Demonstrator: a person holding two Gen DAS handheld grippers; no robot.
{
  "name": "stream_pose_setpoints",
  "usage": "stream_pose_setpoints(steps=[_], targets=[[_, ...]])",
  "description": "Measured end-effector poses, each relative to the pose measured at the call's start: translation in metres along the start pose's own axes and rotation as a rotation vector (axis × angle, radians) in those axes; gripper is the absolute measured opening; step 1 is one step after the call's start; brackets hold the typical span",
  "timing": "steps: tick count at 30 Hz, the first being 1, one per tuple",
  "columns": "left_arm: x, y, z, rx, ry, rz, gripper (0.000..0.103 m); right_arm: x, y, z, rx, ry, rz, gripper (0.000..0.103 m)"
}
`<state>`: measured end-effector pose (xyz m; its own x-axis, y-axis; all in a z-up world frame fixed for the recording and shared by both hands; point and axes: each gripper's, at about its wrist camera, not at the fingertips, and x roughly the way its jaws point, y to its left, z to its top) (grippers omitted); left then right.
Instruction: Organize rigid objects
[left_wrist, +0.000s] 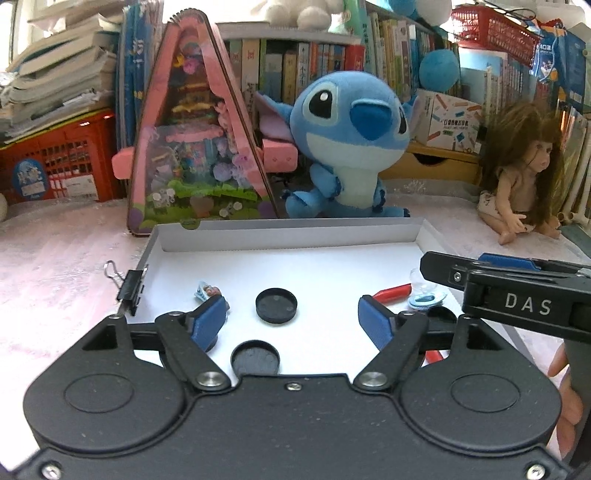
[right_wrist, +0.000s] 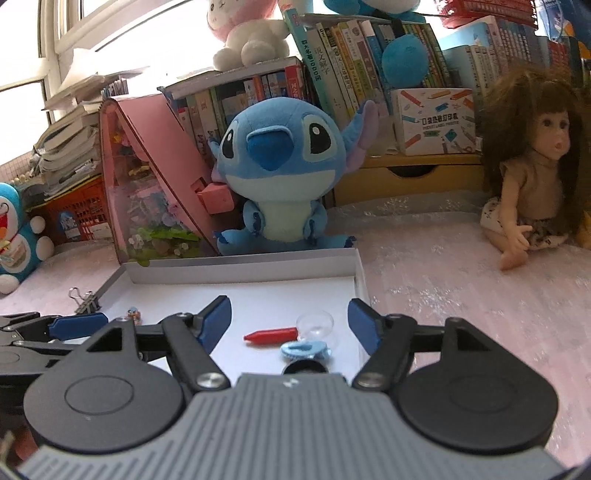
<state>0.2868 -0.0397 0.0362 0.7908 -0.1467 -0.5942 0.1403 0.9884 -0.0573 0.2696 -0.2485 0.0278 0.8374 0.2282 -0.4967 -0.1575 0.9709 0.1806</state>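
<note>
Two black caps ahead of the open left hand-held gripper.

Caps, crayon in tray; perhaps pacifier.

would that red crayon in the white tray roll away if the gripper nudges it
Probably: the red crayon looks round and tapered, lying flat on the smooth white tray, so it would likely roll in a curve. It seems stiff and light, perhaps snapping under a hard squeeze.

Pink tabletop: white tray, doll, plush.
</note>
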Motion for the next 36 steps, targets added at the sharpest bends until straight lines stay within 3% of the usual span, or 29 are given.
stream_pose_setpoints(steps=[18,28,36], targets=[[-0.059,0.0,-0.04,0.017,0.003,0.044,0.081,-0.062,0.004,-0.024,-0.03,0.003,-0.017,0.083],[-0.084,0.002,-0.074,0.039,-0.039,0.054,0.082,-0.091,0.017,-0.059,-0.097,-0.033,-0.072,0.088],[-0.092,0.005,-0.095,0.031,-0.019,0.053,0.083,-0.091,0.021,-0.086,-0.097,0.023,-0.08,0.09]])
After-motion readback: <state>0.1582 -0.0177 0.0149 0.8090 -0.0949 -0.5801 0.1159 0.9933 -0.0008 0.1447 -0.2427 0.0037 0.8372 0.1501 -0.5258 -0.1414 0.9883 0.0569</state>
